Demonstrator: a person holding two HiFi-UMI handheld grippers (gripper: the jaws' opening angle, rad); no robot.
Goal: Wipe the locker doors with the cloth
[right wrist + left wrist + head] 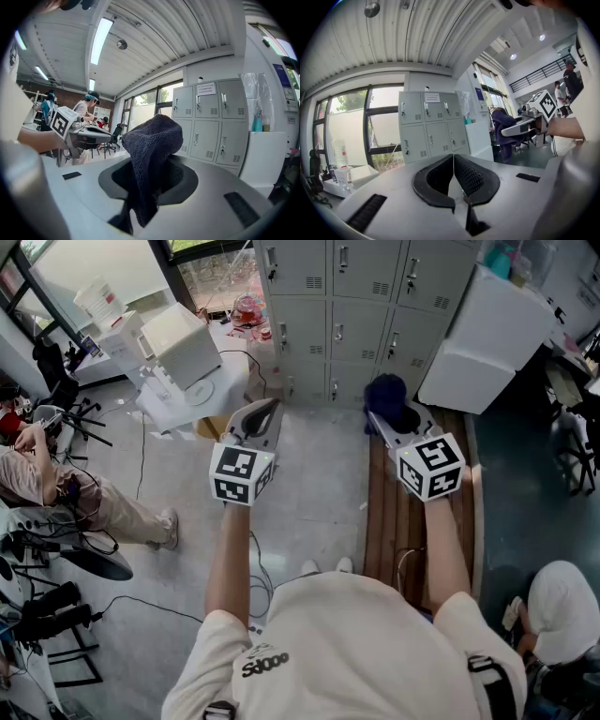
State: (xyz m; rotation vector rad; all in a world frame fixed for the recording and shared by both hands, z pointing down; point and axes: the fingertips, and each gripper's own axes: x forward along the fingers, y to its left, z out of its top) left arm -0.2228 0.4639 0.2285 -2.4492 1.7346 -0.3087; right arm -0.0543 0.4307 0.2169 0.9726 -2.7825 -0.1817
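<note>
Standing well apart from the lockers, the person holds the left gripper [453,159] with its jaws pressed together on nothing, so it has no part in the wiping yet. It would do best kept low and aside, or used to steady a door. Ahead, the grey locker doors [361,287] are all closed, with handles and vent slots that could snag fabric. The right gripper [154,176] pinches the dark cloth [152,138], which bunches up above the jaws and hangs down in front of them. The person likely needs to step closer, then press the bunched top flat to a door and sweep in even strokes. Care is needed near the white cabinet [487,334] crowding the rightmost column.
</note>
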